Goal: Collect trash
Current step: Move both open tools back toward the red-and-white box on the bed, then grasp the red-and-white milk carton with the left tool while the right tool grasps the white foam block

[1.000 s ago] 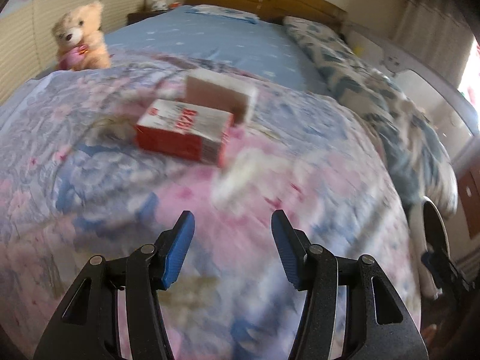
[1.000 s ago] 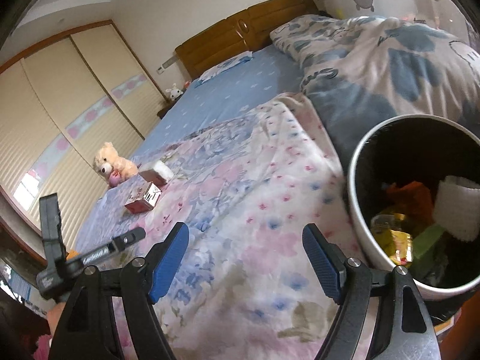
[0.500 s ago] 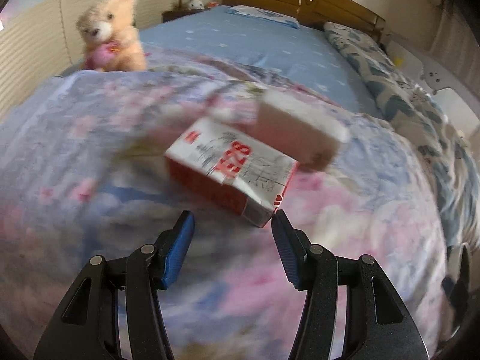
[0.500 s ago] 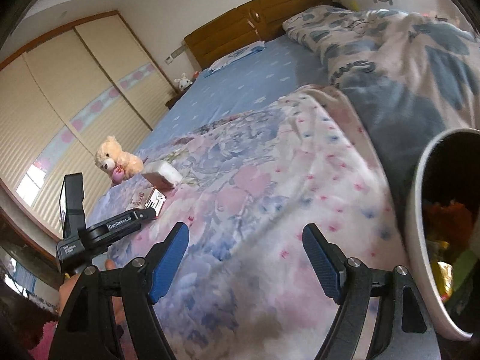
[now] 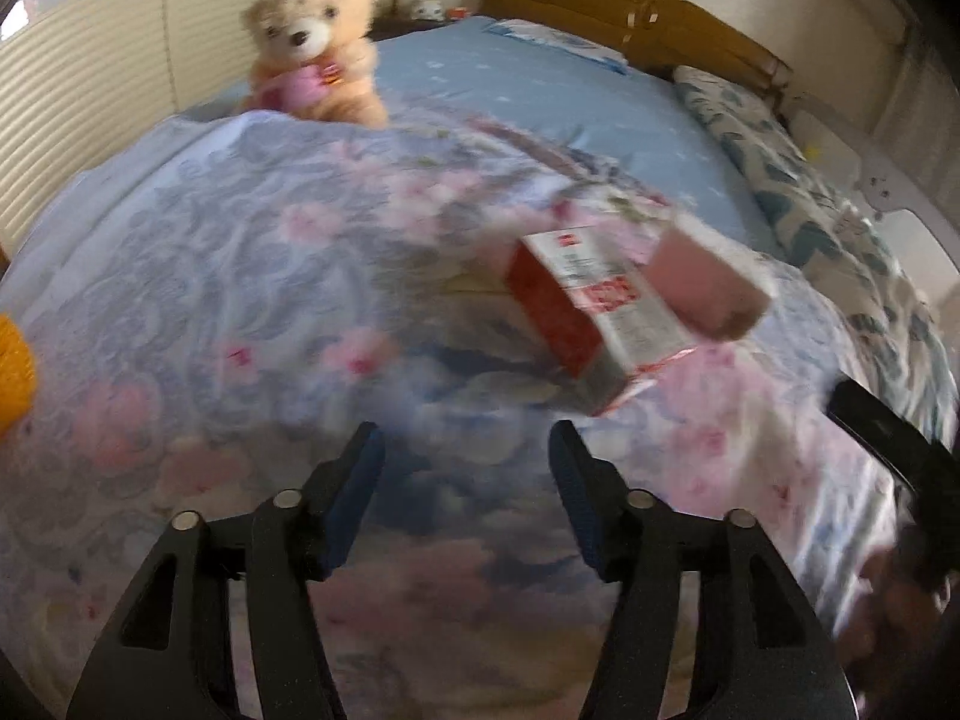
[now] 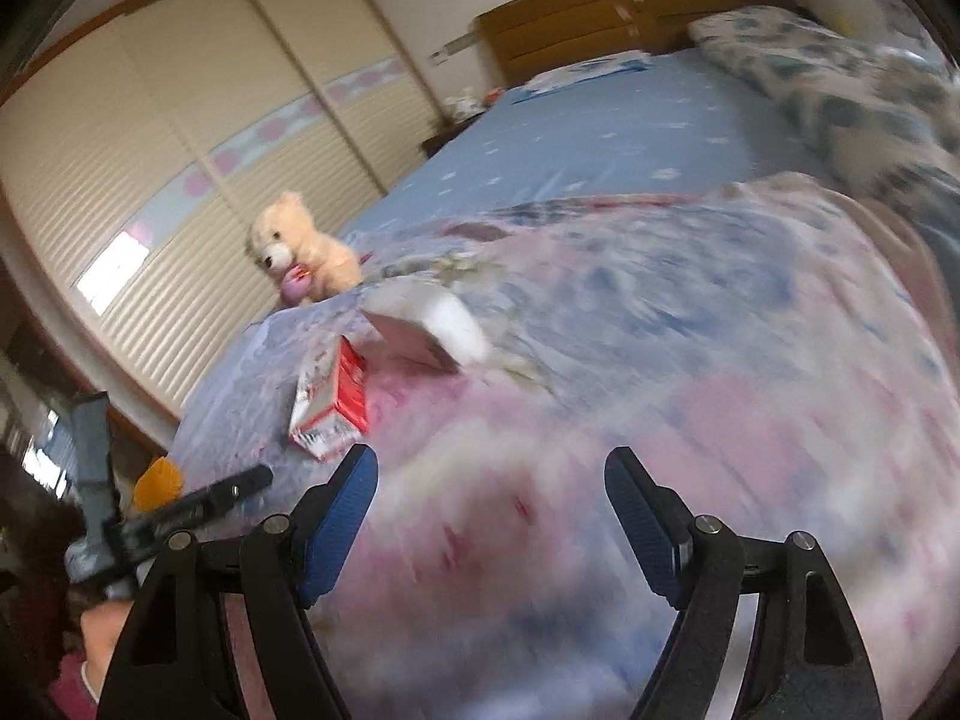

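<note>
left gripper [image 5: 462, 474] held wide, empty, above floral quilt [image 5: 228, 276] | right gripper [image 6: 492, 498] held wide, empty | red-and-white box [image 5: 591, 315] lain on quilt ahead, pink-sided box [image 5: 708, 279] touching it | teddy bear [image 5: 315, 48] seated beyond

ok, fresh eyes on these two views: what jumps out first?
The red-and-white box on the floral quilt, with a pale pink-sided box right behind it. Next, the cream teddy bear sitting at the quilt's far edge near the wardrobe. Both grippers, left and right, are open and empty.
</note>
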Motion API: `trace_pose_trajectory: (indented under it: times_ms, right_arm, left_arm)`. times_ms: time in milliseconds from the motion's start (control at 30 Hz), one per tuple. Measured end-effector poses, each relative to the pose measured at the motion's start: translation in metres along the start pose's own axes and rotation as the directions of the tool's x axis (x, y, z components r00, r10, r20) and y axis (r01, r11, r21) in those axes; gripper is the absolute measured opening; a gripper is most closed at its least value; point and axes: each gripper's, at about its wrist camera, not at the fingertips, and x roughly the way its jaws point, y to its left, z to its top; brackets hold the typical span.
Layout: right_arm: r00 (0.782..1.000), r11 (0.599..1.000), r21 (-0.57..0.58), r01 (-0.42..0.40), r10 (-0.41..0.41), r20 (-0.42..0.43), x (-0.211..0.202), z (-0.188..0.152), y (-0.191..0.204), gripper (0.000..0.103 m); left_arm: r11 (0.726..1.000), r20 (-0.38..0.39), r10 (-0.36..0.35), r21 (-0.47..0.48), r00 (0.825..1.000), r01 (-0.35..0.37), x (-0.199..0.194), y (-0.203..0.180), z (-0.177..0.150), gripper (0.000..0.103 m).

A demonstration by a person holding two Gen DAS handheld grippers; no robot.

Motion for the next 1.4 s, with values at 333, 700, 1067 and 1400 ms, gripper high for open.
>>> trace_pose_trajectory:
  times_ms: [333,700,1067,1400]
  right_arm:
    - [0.996,0.980,-0.194,-0.046,0.029,-0.088,0.070,0.047,0.023,0.050]
    - [0.999,0.997,-0.049,0.052,-0.053,-0.013,0.012,0.025,-0.011,0.032]
    - [0.992,0.992,0.011,0.122,-0.122,-0.040,-0.036,-0.026,-0.022,0.031]
    - [0.985,0.985,-0.044,0.170,-0.171,-0.026,-0.018,-0.016,-0.015,0.058]
  left_arm:
    - [0.999,-0.001,-0.035,0.035,0.999,0.035,0.015,-0.034,0.016,0.075]
    - [0.990,0.038,0.130,0.057,0.991,-0.132,0.043,-0.075,0.035,0.084]
    - [0.972,-0.015,-0.115,0.207,0.993,0.115,0.007,-0.067,0.005,0.049]
    - [0.977,-0.059,-0.098,0.186,0.993,0.107,-0.004,-0.049,-0.019,0.056]
